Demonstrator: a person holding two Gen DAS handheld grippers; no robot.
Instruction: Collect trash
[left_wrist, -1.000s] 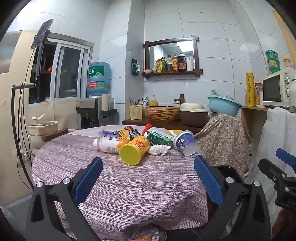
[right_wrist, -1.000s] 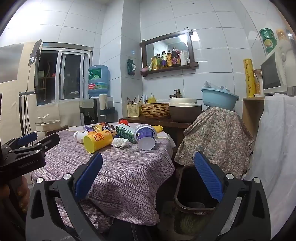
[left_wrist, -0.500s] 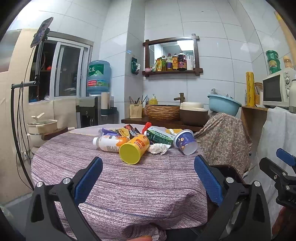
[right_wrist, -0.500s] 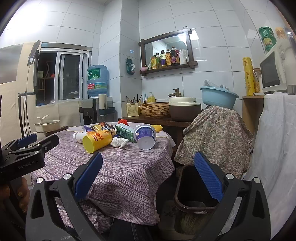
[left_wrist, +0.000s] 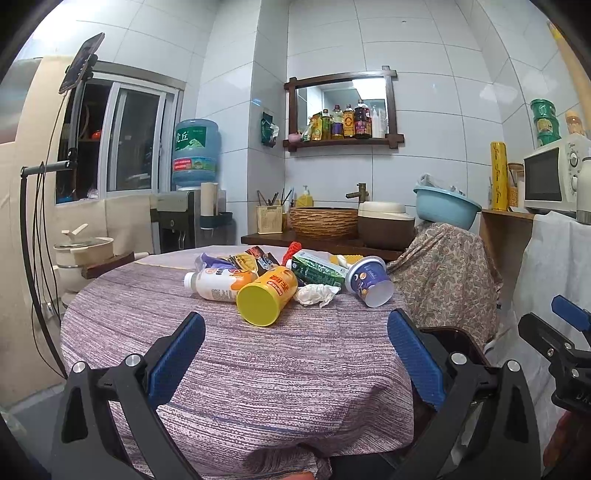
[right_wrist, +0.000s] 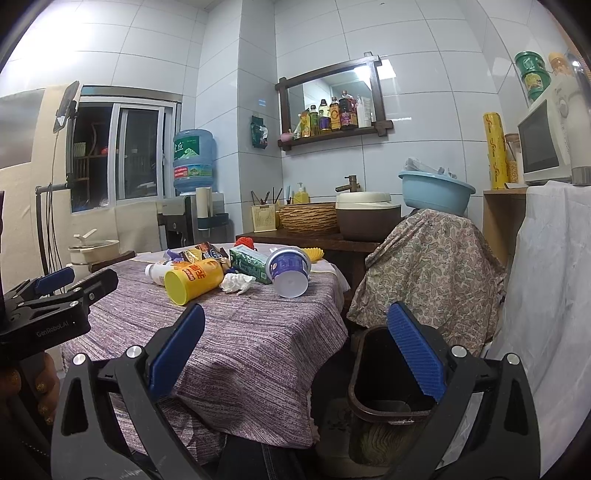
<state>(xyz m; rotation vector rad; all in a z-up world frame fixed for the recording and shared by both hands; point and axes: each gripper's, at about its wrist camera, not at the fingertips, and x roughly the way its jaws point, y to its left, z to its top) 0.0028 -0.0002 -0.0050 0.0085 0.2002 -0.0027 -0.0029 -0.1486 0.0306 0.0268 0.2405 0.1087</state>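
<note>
A pile of trash lies on the round table (left_wrist: 258, 362): a yellow can (left_wrist: 266, 291) on its side, a white bottle (left_wrist: 218, 283), a crumpled tissue (left_wrist: 317, 294), a green carton (left_wrist: 316, 267), a blue-and-white cup (left_wrist: 369, 282) and snack wrappers (left_wrist: 247, 260). The pile also shows in the right wrist view, with the yellow can (right_wrist: 194, 280) and cup (right_wrist: 289, 271). A dark trash bin (right_wrist: 384, 398) stands on the floor right of the table. My left gripper (left_wrist: 295, 354) is open and empty, short of the pile. My right gripper (right_wrist: 295, 347) is open and empty, above the table edge and bin.
A chair draped in paisley cloth (left_wrist: 443, 273) stands right of the table. A counter (left_wrist: 325, 242) with a basket and rice cooker is behind. A white cloth (right_wrist: 546, 295) hangs at right. A water dispenser (left_wrist: 194, 155) and phone stand (left_wrist: 33, 221) are at left.
Both grippers have shifted only slightly; the scene sits a little lower in the left view. Nothing was grasped or moved.
</note>
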